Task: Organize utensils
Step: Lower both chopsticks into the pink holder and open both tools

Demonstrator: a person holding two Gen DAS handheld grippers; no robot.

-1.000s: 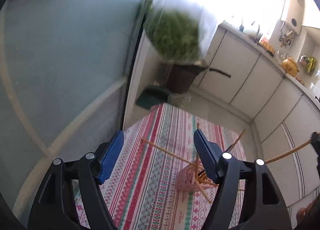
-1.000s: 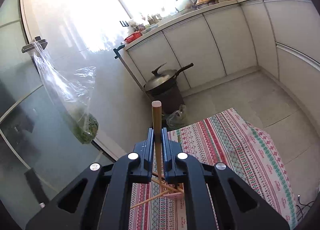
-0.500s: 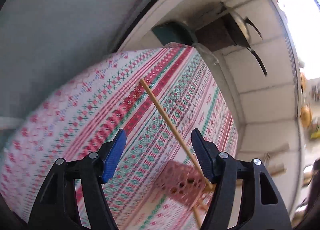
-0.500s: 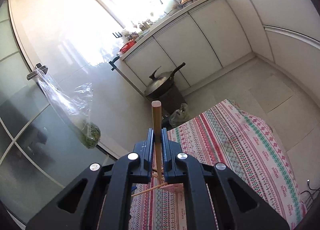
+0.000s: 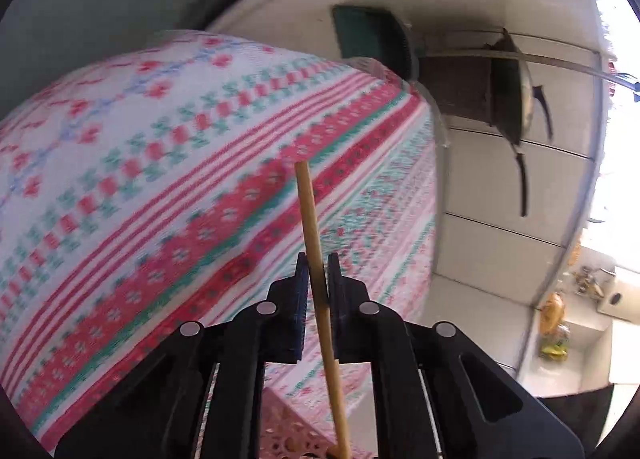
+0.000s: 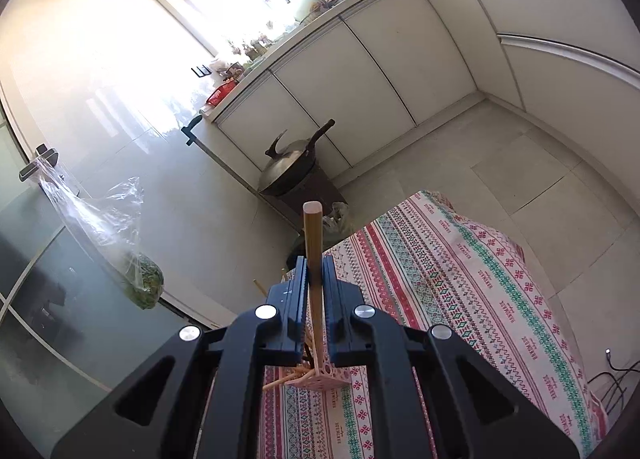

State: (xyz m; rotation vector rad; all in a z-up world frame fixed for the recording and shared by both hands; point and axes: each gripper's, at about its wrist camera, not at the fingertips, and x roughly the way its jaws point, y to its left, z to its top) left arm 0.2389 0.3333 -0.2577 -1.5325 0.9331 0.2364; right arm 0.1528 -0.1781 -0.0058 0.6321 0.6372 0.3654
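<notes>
My left gripper [image 5: 318, 263] is shut on a pale wooden chopstick [image 5: 310, 219] that runs from the pink perforated holder [image 5: 294, 441] below up past my fingertips. My right gripper [image 6: 315, 265] is shut on another wooden chopstick [image 6: 312, 235], held upright, its lower end reaching down to the pink holder [image 6: 328, 377] on the patterned tablecloth [image 6: 460, 299]. Several more chopsticks [image 6: 280, 379] stick out of the holder at angles.
The table wears a red, green and white striped cloth [image 5: 160, 179]. A wok with lid [image 6: 290, 165] stands on a dark stand on the floor near white cabinets [image 6: 360, 59]. A plastic bag of greens [image 6: 140, 283] hangs from a glass door handle.
My left gripper swung down toward the table and closed on a chopstick that leaned from the holder. My right gripper rose slightly, still holding its chopstick.
</notes>
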